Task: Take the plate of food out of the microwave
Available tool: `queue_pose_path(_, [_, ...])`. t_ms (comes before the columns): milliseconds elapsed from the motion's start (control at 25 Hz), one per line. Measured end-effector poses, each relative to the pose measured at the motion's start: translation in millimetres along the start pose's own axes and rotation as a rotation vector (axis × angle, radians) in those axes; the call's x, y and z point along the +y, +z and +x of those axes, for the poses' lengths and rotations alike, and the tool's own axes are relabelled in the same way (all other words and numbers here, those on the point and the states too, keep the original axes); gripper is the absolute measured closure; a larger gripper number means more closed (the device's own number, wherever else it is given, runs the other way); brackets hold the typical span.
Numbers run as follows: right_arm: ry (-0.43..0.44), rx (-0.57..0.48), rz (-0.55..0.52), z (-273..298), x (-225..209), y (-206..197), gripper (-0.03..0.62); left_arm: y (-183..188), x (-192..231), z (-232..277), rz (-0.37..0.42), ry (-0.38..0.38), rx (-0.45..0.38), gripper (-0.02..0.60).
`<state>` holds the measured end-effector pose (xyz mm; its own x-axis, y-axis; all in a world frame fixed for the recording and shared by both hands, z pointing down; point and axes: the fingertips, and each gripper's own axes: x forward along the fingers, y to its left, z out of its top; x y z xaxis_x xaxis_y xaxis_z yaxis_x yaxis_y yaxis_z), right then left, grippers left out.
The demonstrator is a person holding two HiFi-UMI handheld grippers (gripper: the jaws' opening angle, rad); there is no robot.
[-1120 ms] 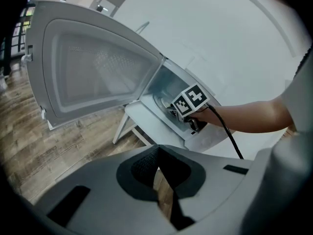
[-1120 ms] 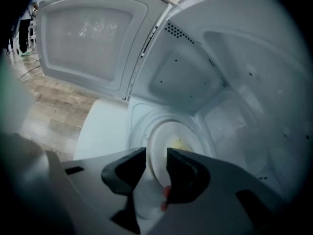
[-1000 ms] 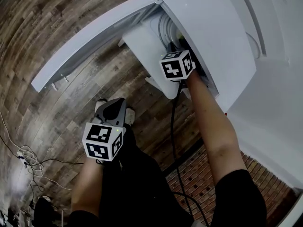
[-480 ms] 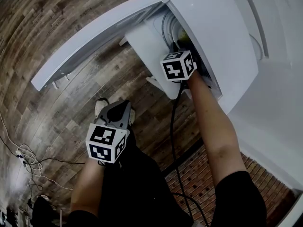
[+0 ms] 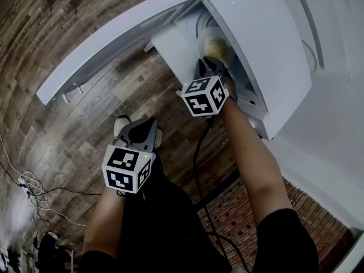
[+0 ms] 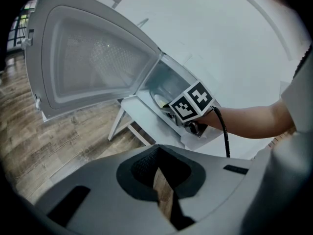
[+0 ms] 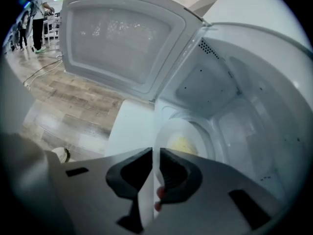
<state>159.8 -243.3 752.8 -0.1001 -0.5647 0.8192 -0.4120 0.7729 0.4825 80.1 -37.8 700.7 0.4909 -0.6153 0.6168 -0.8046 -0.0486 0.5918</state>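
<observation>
**Plate gripped, coming out**

The right gripper (image 7: pixel 157 173) has just been closing its jaws and is now pinching the rim of the plate of food (image 7: pixel 182 137). The plate is sliding toward the mouth of the microwave (image 5: pixel 259 33), still partly inside. The left gripper (image 6: pixel 159 177) is waiting low, jaws pressed together, empty.

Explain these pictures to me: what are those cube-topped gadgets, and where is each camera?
No robot here: a person holds a two-jaw gripper in each hand. One picture comes from a camera on the person's head, looking down; the others from cameras riding on the grippers. The white microwave stands with its door open above a wooden floor. On the right gripper the jaws have just been closing and clamp the rim of the plate of yellow food. The left gripper is shut and empty. The patterned cubes belong to the grippers.
</observation>
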Motion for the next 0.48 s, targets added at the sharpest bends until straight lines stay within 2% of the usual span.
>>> queue_pose_path(320, [-0.032,-0.013,-0.086,-1.7,6.3,1.1,0.545,-8.9,1.1,6.4,-0.028,0.000,0.011,0.584])
queue_pose_path(400, [-0.036,-0.022,-0.083,-3.3,7.0,1.5,0.545,-2.8,8.2,8.9,-0.077,0.003,-0.021,0.584])
queue_pose_path(480, [-0.035,-0.031,-0.087,-6.4,9.1,0.6,0.545,11.1,15.6,13.9,-0.187,-0.050,-0.069,0.584])
